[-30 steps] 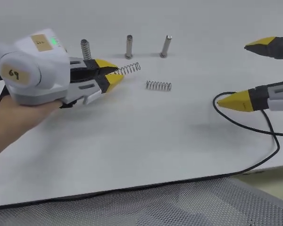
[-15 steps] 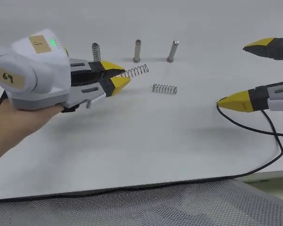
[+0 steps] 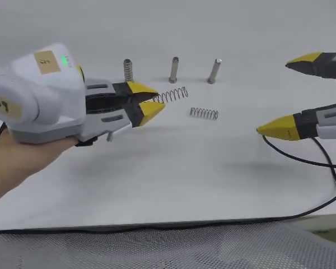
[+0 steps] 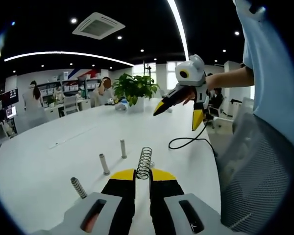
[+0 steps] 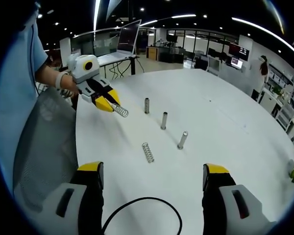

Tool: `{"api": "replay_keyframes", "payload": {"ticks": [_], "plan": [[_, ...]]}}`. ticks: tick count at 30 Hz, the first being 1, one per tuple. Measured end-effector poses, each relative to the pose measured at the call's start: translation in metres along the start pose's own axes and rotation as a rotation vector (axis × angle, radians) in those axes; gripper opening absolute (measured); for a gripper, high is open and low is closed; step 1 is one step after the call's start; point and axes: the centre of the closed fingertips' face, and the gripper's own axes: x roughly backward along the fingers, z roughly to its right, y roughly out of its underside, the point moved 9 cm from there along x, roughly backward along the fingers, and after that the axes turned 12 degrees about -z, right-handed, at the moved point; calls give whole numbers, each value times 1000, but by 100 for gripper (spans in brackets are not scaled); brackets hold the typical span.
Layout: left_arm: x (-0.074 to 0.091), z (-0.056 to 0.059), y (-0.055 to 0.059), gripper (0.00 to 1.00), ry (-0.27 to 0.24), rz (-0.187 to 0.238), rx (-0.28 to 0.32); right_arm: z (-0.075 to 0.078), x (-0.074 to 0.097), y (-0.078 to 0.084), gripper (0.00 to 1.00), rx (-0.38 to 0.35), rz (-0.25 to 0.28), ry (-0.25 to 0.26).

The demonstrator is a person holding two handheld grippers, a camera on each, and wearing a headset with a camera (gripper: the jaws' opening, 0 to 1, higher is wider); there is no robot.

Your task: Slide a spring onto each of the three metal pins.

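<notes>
Three metal pins stand in a row on the white table. The left pin [image 3: 127, 69] wears a spring; the middle pin [image 3: 174, 69] and right pin [image 3: 214, 70] are bare. My left gripper [image 3: 153, 101] is shut on one end of a second spring [image 3: 172, 94], held off the table just in front of the middle pin. In the left gripper view that spring [image 4: 144, 162] rises from between the yellow tips. A third spring [image 3: 204, 113] lies flat on the table. My right gripper [image 3: 274, 95] hangs wide open at the right, holding nothing.
A black cable [image 3: 319, 162] loops over the table under the right gripper. The table's front edge [image 3: 157, 226] has grey mesh below it. In the gripper views, a long white table runs through an office with people and a plant [image 4: 134, 89] behind.
The view has shifted, so the pins sit further right and lower. The left gripper, still holding the spring, stays in front of the pins. The right gripper barely moved.
</notes>
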Motion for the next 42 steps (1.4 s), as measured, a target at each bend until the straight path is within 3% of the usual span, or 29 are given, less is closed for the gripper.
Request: {"api": "replay_keyframes", "payload": {"ticks": [10, 25, 31, 42], "plan": [[4, 5, 0, 2, 10, -6, -6, -3, -4, -11, 80, 44, 11, -47], [-2, 11, -5, 2, 54, 4, -24, -7, -22, -59, 72, 232, -13, -194], [-4, 12, -7, 2, 65, 8, -29, -13, -33, -72, 61, 317, -39, -242], [-5, 14, -8, 2, 66, 15, -31, -22, -45, -80, 41, 390, -76, -304]]}}
